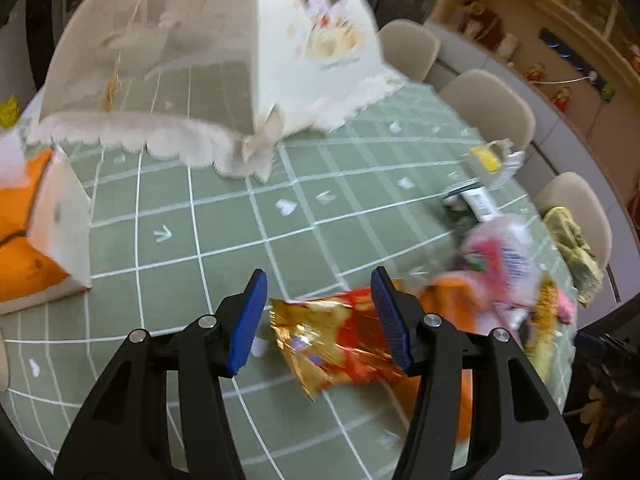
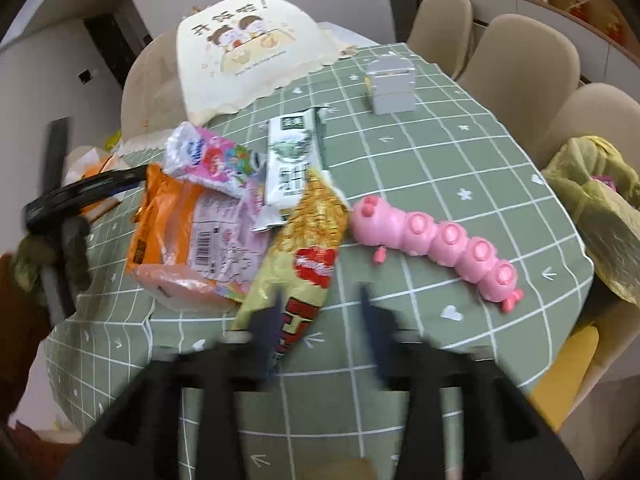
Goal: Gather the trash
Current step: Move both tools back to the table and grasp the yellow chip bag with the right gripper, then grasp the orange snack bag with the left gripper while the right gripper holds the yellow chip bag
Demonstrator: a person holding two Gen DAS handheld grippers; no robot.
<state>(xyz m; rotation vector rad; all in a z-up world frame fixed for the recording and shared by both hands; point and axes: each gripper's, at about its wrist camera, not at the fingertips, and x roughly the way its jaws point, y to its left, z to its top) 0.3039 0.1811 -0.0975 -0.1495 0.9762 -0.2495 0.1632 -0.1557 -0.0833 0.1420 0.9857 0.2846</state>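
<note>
While five wrappers (image 2: 192,240) lie heaped, one pink toy (image 2: 436,244) sits beside.

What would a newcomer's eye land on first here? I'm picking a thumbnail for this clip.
Probably the pink caterpillar toy, lying on the green checked tablecloth right of a heap of wrappers, with a yellow snack bag reaching toward the open right tongs. In the left wrist view, a shiny red-and-gold wrapper sits between the open left tongs, below a big white mesh food cover.
</note>
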